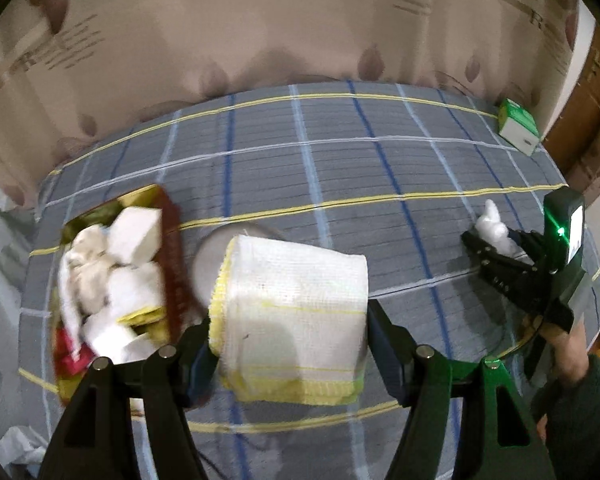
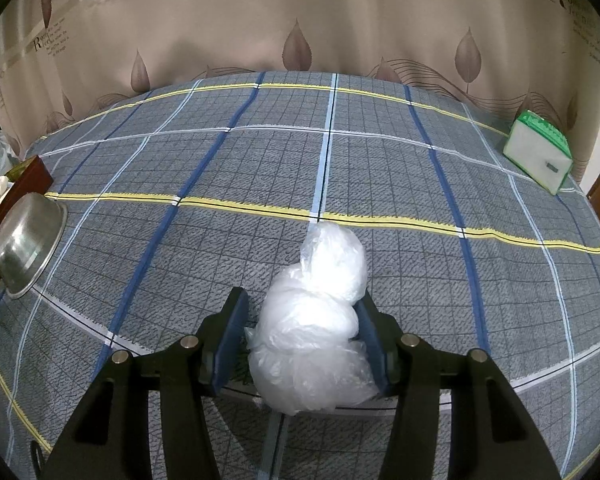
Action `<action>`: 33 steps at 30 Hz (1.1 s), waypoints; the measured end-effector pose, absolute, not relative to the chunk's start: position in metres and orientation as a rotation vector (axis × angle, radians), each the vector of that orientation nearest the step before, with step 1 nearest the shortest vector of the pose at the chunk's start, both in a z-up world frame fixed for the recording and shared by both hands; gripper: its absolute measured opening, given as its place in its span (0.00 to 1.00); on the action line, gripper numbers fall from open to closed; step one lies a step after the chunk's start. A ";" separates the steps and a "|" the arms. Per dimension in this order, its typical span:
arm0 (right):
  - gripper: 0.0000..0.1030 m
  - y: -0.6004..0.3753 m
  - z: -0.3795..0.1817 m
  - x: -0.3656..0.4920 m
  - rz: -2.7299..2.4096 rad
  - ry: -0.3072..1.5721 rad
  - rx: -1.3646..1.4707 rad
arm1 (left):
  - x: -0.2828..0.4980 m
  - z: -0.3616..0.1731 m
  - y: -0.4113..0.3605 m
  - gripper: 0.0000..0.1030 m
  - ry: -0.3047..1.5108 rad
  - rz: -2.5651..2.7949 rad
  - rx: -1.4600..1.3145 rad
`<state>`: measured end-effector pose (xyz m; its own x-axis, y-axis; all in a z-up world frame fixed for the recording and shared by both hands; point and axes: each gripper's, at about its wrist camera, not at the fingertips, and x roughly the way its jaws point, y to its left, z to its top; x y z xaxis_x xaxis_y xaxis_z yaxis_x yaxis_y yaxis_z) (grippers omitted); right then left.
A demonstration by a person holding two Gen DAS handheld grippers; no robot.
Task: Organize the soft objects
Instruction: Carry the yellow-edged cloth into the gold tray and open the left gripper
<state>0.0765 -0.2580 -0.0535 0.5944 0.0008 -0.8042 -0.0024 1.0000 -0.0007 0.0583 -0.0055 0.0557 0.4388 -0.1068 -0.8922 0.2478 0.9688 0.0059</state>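
A plaid blue-grey bedsheet (image 2: 340,168) spreads before a beige curtain (image 2: 300,20) printed with leaves, "love" and "passing throu". A brown box (image 1: 172,240) at left holds white foam blocks (image 1: 136,232) and crumpled cloth (image 1: 88,264); a steel bowl (image 2: 28,240) leans against it. The left gripper (image 1: 288,344) clamps a white-and-yellow mesh cloth (image 1: 296,312). The right gripper (image 2: 304,340), part open, straddles a crumpled plastic bag (image 2: 316,328). A green-white tissue pack (image 2: 540,152) sits far right.
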 end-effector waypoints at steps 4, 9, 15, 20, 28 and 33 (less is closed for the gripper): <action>0.49 -0.258 -0.054 0.076 0.001 0.934 -0.003 | 0.053 0.064 0.024 0.67 1.086 -0.166 0.130; 0.49 -0.258 -0.054 0.076 0.001 0.934 -0.002 | 0.051 0.073 0.065 0.67 1.075 -0.090 0.092; 0.49 -0.258 -0.054 0.076 0.001 0.934 -0.005 | 0.051 0.072 0.112 0.67 1.081 -0.003 0.074; 0.49 -0.258 -0.054 0.076 0.002 0.934 -0.004 | 0.051 0.053 0.146 0.67 1.121 0.067 0.052; 0.49 -0.258 -0.054 0.076 0.001 0.934 -0.007 | 0.048 0.024 0.177 0.67 1.175 0.100 0.011; 0.49 -0.257 -0.054 0.076 0.001 0.933 -0.007 | 0.054 0.009 0.194 0.67 1.181 0.115 -0.013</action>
